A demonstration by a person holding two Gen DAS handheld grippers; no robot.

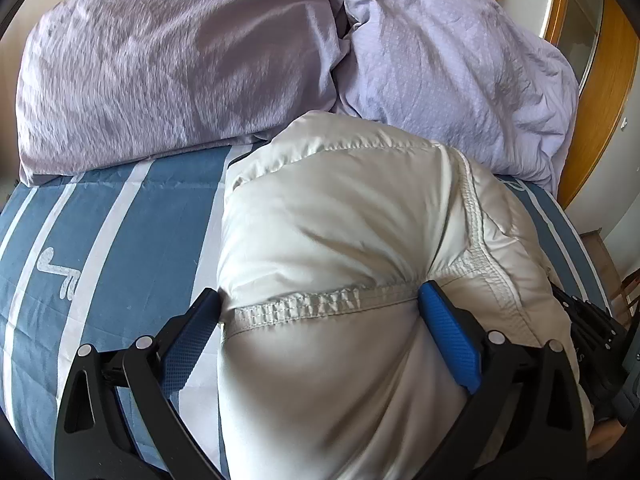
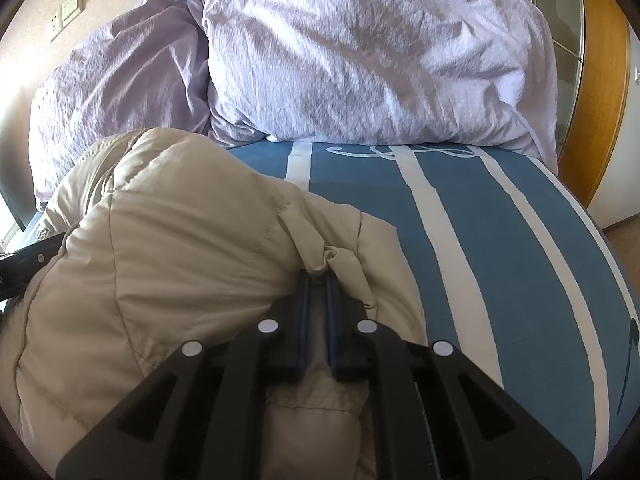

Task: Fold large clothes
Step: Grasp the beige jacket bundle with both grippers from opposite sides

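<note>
A bed with a blue, white-striped sheet (image 2: 500,216) fills both views, lilac pillows (image 1: 180,60) piled along its far edge. On the near left part lies the pale padded jacket (image 1: 340,220), bunched up. The left gripper (image 1: 320,304) straddles its stitched seam, jaws wide, pads against the bulging fabric, apparently steadying it. The right gripper (image 2: 317,280) is clenched on a pinch of jacket cloth, probably to draw that part across.

A blue sheet (image 2: 500,220) with white stripes covers the bed. Two rumpled lilac pillows (image 1: 180,60) lie side by side at its far end — a wooden frame (image 2: 604,80) stands beyond, and wall switches (image 2: 68,12) show at left.
</note>
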